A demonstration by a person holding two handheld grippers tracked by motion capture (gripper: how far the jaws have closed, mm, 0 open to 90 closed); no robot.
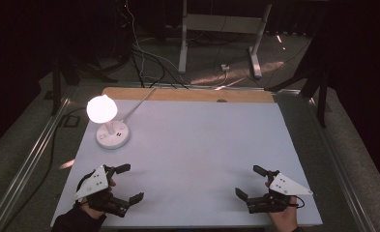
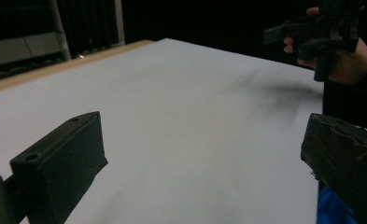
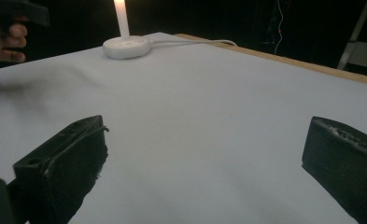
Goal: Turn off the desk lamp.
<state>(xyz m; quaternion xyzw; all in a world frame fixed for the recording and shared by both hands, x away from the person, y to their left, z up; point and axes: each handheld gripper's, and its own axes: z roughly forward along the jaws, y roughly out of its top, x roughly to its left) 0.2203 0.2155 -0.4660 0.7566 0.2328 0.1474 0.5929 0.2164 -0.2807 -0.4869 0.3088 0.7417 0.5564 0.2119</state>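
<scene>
A small white table lamp (image 1: 111, 126) stands lit at the table's far left, its round shade glowing and its round base (image 3: 125, 47) on the pale sheet. My left gripper (image 1: 130, 182) rests near the front left corner, open, with nothing between its jaws. My right gripper (image 1: 250, 182) sits near the front right corner, also open and empty. In the left gripper view the other hand and its gripper (image 2: 312, 32) show at the upper right. Both grippers are well short of the lamp.
A pale grey sheet (image 1: 197, 145) covers the table, with a wooden strip (image 1: 187, 94) along the far edge. The lamp's white cable (image 1: 139, 102) runs off the back. Cables and white frame legs (image 1: 255, 53) lie on the floor beyond.
</scene>
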